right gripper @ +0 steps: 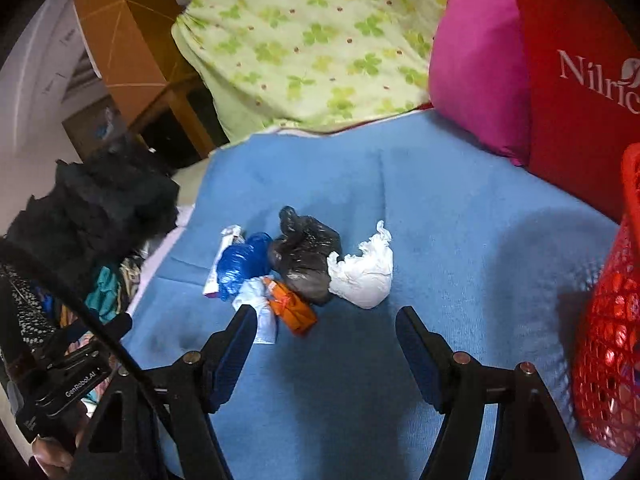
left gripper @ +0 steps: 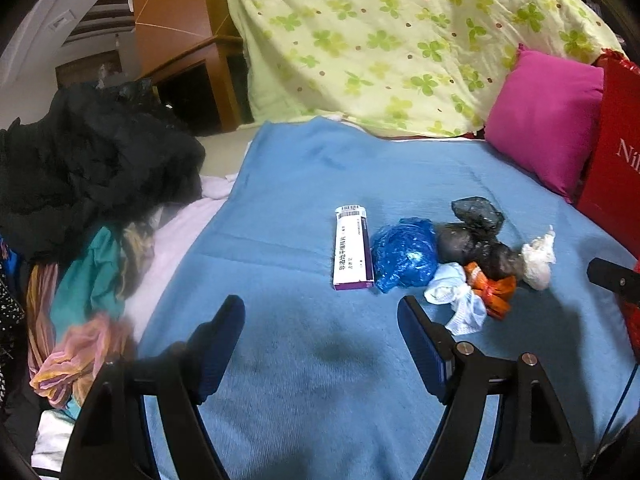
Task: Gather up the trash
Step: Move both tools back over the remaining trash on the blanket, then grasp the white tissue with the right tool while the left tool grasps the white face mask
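So you're basically at the start here, nothing looks collected yet. Nearest you, your left hand-held gripper [left gripper: 322,312] is spread wide with only blue blanket [left gripper: 304,380] between the jaws. Same deal for the right hand-held gripper [right gripper: 325,322]: jaws apart, gripping nothing, hovering just short of the pile.

Next out, the trash is all bunched together on the bed. From the right wrist view it sits around 12 o'clock: orange wrapper [right gripper: 294,312] closest, white scrap [right gripper: 260,312] at 11 touching the left finger's tip or just behind it, can't tell which. Then the blue bag [right gripper: 240,264], black bag [right gripper: 306,266] and tissue wad [right gripper: 364,276] at 1 o'clock. The box [left gripper: 352,248] lies at the pile's left edge.

Off at 3 o'clock there's a red mesh basket [right gripper: 608,352], my guess for where it all goes. Farther back: pink pillow [right gripper: 476,68], red paper bag [right gripper: 576,92], floral quilt [right gripper: 312,40].

Six-ish pieces left, so everything's still to do.
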A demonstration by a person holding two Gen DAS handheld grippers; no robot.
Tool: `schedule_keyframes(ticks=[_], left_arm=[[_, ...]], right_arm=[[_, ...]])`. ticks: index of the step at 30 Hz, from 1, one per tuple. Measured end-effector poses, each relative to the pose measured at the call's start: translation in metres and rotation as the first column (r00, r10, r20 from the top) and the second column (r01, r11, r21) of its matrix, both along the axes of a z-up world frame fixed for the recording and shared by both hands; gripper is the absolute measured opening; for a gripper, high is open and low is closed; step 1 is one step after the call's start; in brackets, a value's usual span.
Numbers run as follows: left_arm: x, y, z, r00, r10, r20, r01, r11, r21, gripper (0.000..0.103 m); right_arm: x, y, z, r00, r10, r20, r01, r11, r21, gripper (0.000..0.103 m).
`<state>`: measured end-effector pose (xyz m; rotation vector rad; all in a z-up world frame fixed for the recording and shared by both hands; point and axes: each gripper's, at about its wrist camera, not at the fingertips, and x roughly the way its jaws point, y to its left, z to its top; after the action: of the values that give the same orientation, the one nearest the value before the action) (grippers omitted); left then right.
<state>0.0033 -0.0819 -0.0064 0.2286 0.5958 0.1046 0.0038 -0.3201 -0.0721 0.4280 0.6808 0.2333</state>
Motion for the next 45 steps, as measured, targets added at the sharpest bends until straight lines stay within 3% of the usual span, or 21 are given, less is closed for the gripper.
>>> schedule_keyframes(ticks=[11,25,45], left_arm=[[0.017,0.007,-0.016,1.000,0.001,0.007,-0.001,1.000,-0.015,0.079],[0.022,0.003,-0.024,0.999,-0.040,-0.016,0.039,0.999,-0.031,0.079],[0.026,0.000,-0.030,0.997,-0.051,-0.050,0.050,0.998,-0.028,0.079]], right_arm=[[-0.003,0.005,-0.004,0.999,0.012,-0.039,-0.012,1.000,-0.011,0.075],[0.000,0.000,-0.014,0.997,-0.018,-0.076,0.022,0.998,0.059,0.075],[0.008,0.003,-0.020,0.998,-0.026,-0.063,0.030,0.997,0.072,0.075]])
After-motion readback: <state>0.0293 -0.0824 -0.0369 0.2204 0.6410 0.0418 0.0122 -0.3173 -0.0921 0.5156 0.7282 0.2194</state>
